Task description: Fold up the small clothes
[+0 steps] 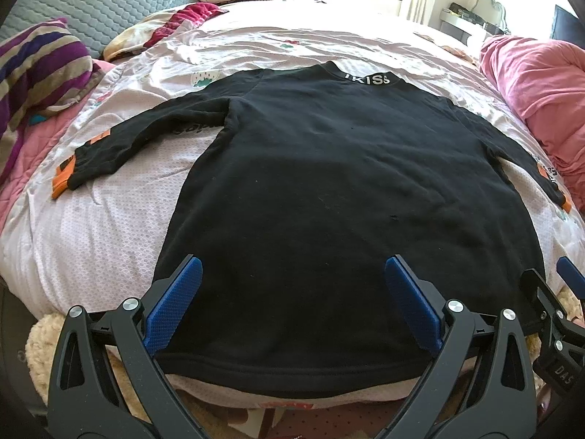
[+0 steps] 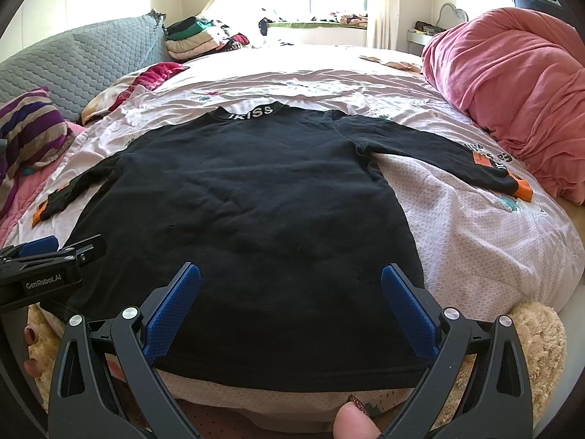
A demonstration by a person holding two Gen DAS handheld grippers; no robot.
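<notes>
Black and long-sleeved, the sweater lies flat on the bed, collar with white lettering at the far end, hem toward the cameras, both sleeves spread out to the sides with orange cuffs.

Both tools are held low at the near edge of the bed, pointing forward along the garment over its hem. The left gripper sits above the hem's left-centre part, its blue-padded fingers spread wide, with nothing between them but the cloth below. The right gripper is level beside it, over the hem's right part, its fingers equally wide apart and gripping nothing. Each tool shows at the edge of the other's view, so they are near each other.

A pink quilt is heaped on the bed's right side, a striped pillow on the left, a stack of folded clothes far behind. A fingertip shows at the bottom of the right view.
</notes>
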